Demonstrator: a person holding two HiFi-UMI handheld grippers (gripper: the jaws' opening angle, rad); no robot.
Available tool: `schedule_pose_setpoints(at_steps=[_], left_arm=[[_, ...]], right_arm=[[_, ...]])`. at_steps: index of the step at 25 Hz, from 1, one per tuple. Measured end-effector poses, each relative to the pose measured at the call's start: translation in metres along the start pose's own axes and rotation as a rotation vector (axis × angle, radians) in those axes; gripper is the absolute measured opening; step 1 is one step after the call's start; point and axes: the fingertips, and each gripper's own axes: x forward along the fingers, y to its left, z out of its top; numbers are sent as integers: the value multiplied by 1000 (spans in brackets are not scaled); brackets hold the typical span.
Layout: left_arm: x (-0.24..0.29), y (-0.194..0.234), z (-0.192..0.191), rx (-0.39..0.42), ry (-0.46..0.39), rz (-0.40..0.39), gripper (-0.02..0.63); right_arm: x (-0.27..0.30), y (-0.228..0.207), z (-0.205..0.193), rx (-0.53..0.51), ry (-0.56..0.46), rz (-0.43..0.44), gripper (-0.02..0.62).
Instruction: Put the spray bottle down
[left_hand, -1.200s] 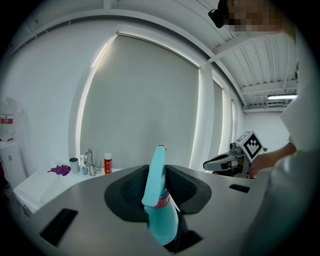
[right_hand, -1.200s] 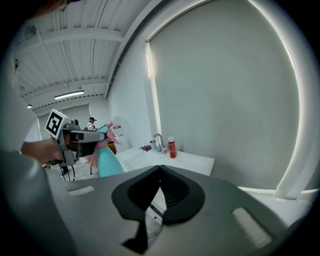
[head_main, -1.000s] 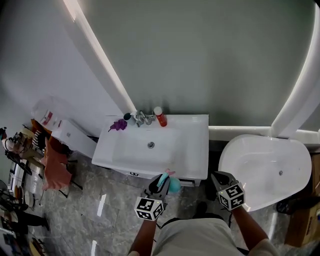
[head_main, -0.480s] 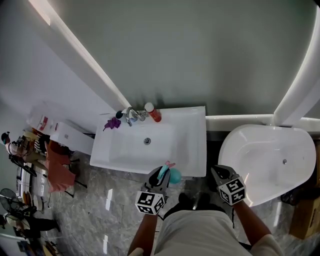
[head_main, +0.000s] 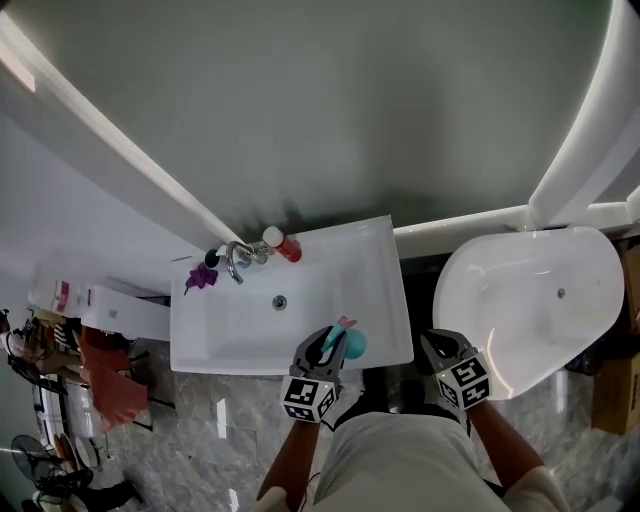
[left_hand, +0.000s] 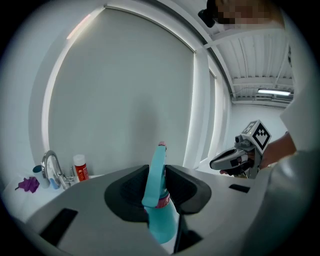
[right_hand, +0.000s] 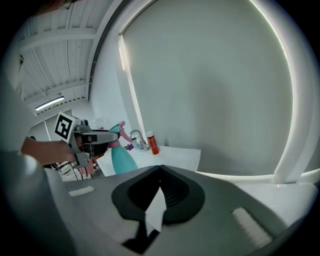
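A teal spray bottle (head_main: 349, 344) with a pink nozzle hangs over the front right rim of the white washbasin (head_main: 385, 290). My left gripper (head_main: 330, 345) is shut on the bottle's neck; in the left gripper view the bottle (left_hand: 160, 210) stands upright between the jaws. To the right, my right gripper (head_main: 437, 349) hangs in the gap between basin and bathtub, holding nothing, and its jaw tips meet (right_hand: 160, 169). The right gripper view also shows the bottle (right_hand: 121, 159) in the left gripper (right_hand: 107, 136).
A chrome faucet (head_main: 238, 258), a red bottle with a white cap (head_main: 282, 245) and a small purple thing (head_main: 200, 278) stand along the basin's back edge. A white bathtub (head_main: 520, 300) lies to the right. Cluttered shelves (head_main: 60, 400) stand at the far left.
Both grippers moved forward toward the basin. The spray bottle, before in front of the basin's edge, now hangs over its front right rim, still gripped.
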Motion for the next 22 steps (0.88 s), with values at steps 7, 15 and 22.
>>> schedule_pose_setpoints(at_steps=[7,15,22], left_arm=[[72,13,-20,72,35,-131,104],[142,-1,-72,155,109,-285,104],[175,-7,-97,208,129,-353,104]], right_arm=[[21,-19,2,49,14,-97,11],[22,-45,-13,153,39,-238,11],[29,-44,-30,200,70,-285,11]])
